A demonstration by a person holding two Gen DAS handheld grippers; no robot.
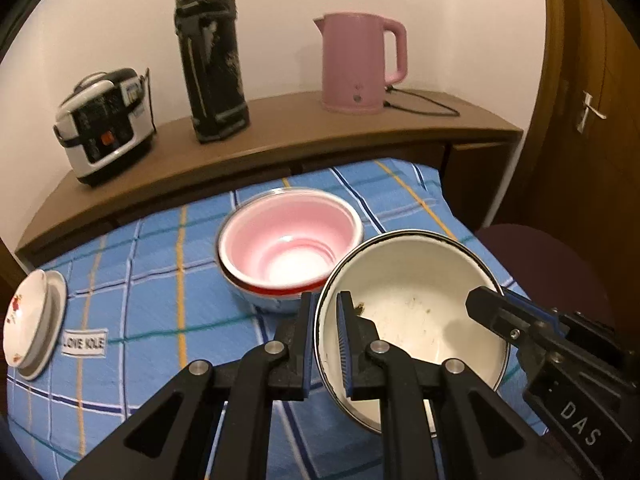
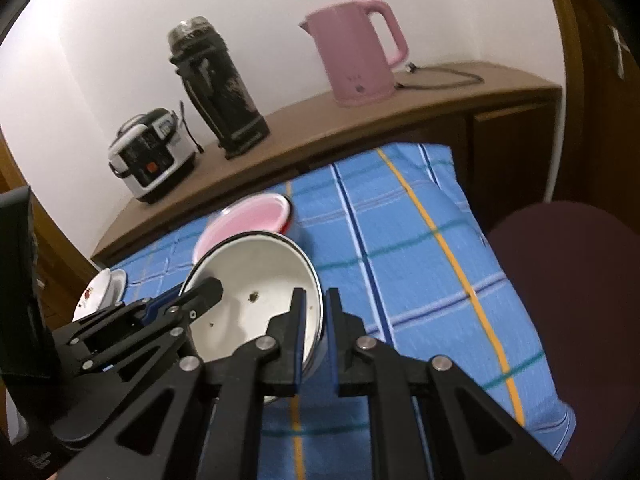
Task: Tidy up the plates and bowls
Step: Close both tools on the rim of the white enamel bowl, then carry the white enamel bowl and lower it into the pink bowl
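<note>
- In the left wrist view the left gripper [image 1: 325, 336] fills the bottom centre; its fingers pinch the left rim of the white bowl [image 1: 416, 320], one finger outside and one inside.
- In the right wrist view the right gripper [image 2: 316, 334] sits at the bottom centre and pinches the right rim of the same bowl [image 2: 256, 280] in the same way.
- The bowl is tilted and held between the two grippers above the blue checked cloth [image 1: 152, 280]. It has a dark rim and some small brown specks inside.
- The right gripper [image 1: 486, 306] also shows at the lower right of the left view, with its tip on the bowl's far rim.
- The left gripper [image 2: 204, 292] shows at the lower left of the right view, with its tip on the bowl's left rim.
- Just behind the white bowl, at the centre of the frame, a pink bowl [image 1: 290, 248] stands on the cloth, nested in other bowls.
- At the left edge a small flowered dish [image 1: 24, 316] lies on a plate [image 1: 54, 320].
- On the brown shelf [image 1: 280, 128] behind, from left to right: a rice cooker [image 1: 104, 124], a dark flask [image 1: 210, 60], a pink kettle [image 1: 356, 64].
</note>
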